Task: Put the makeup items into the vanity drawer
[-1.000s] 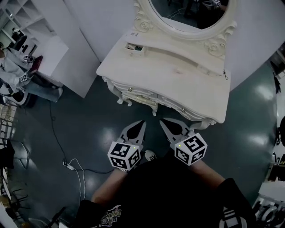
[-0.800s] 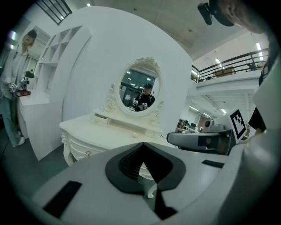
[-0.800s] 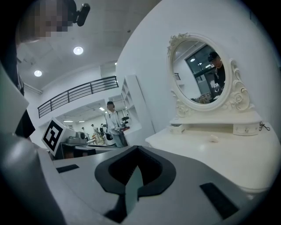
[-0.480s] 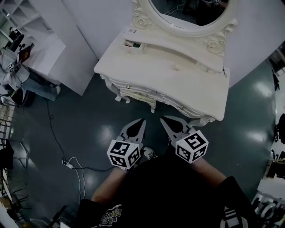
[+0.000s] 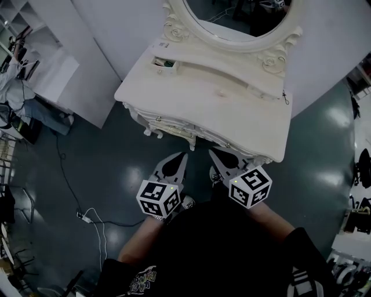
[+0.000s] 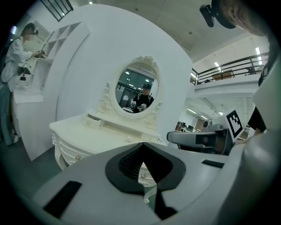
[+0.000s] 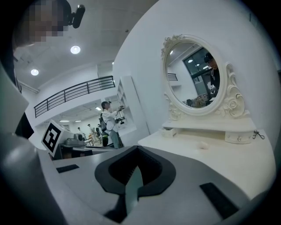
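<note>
A small pale lump (image 5: pixel 220 93), too small to identify, lies alone near the middle of the surface (image 5: pixel 255 125) of a cream-white carved vanity (image 5: pixel 174 125). At the left end of the raised shelf under the mirror, a small drawer (image 5: pixel 164 62) stands pulled open. Something dark and greenish shows inside it, but it cannot be made out. The front drawers (image 5: pixel 191 130) below the surface, each with a small round knob, are closed. An oval mirror (image 5: pixel 232 14) in a scrolled frame rises at the back. A little dark wire hook (image 5: pixel 284 97) hangs at the shelf's right end.

The 2 tools are held side by side just in front of the vanity's front edge, above the dark glossy floor (image 5: pixel 116 168), touching nothing. The left tool (image 5: pixel 184 155) has its jaws together with nothing between them. The right tool (image 5: pixel 211 152) is likewise closed and empty.

A white cable (image 5: pixel 101 223) trails across the floor to the left. In the left gripper view, a person in white (image 6: pixel 19 48) stands at white shelving (image 6: pixel 57 37) well apart from the vanity.
</note>
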The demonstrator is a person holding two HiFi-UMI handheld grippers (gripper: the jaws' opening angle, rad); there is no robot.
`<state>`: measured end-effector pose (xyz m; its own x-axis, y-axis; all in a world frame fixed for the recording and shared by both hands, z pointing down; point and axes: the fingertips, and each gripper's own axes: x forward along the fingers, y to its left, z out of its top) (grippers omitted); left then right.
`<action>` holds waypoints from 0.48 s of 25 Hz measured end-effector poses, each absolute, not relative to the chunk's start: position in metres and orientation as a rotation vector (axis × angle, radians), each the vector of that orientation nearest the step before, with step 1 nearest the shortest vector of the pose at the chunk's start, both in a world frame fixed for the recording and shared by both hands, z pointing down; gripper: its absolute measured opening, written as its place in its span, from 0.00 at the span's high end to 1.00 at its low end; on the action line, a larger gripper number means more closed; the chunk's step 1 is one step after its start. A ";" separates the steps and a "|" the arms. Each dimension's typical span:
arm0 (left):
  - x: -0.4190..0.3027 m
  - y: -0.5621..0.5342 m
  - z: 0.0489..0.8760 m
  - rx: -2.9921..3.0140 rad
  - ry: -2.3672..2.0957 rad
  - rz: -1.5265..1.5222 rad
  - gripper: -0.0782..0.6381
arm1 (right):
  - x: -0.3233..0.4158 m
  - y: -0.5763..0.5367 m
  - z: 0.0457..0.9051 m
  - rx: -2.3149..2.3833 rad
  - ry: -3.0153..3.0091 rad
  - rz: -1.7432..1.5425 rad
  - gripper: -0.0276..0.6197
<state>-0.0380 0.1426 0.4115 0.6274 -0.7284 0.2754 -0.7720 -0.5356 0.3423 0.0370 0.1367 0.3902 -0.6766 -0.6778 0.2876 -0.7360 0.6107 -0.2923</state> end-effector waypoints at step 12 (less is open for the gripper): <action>0.004 0.102 0.420 2.383 -1.182 0.153 0.89 | 0.082 0.088 0.401 1.198 -2.669 0.658 0.91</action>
